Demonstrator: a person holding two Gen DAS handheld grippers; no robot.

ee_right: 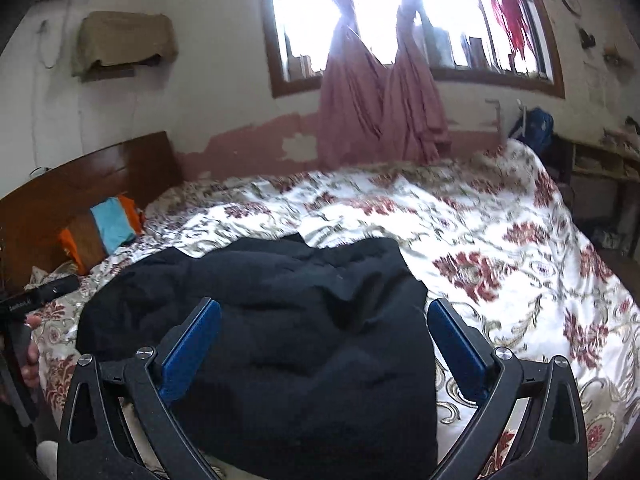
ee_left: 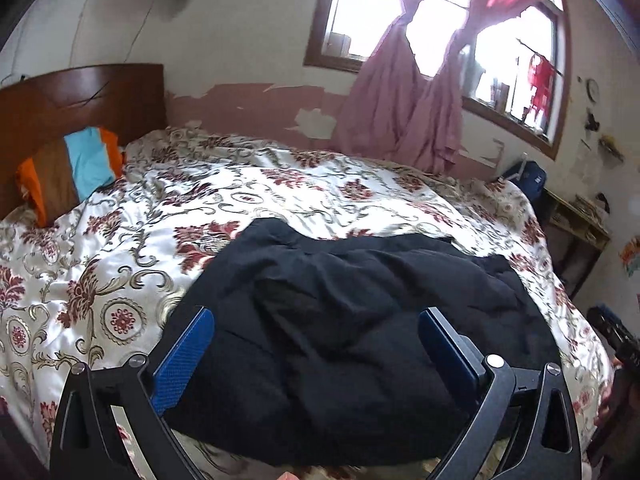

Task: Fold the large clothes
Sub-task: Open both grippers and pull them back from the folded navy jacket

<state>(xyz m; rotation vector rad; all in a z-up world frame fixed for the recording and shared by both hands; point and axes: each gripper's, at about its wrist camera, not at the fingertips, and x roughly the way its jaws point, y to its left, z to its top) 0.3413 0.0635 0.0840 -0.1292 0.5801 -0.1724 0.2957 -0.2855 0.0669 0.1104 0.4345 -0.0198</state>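
A large black garment (ee_left: 352, 320) lies bunched and partly folded on the floral bedspread (ee_left: 132, 264) near the bed's front edge. It also shows in the right wrist view (ee_right: 288, 328). My left gripper (ee_left: 316, 320) is open and empty, hovering above the garment's near part, its blue pads (ee_left: 188, 352) spread wide. My right gripper (ee_right: 324, 312) is open and empty too, above the garment's right part, with blue pads (ee_right: 456, 344) apart. The left gripper's body (ee_right: 36, 296) and the hand holding it show at the right wrist view's left edge.
An orange, brown and blue pillow (ee_left: 72, 168) leans on the wooden headboard (ee_left: 60, 100). Pink curtains (ee_left: 400, 120) hang at the window behind the bed. A shelf with clutter (ee_left: 576, 224) stands past the bed's right end. The bedspread (ee_right: 500, 248) stretches right.
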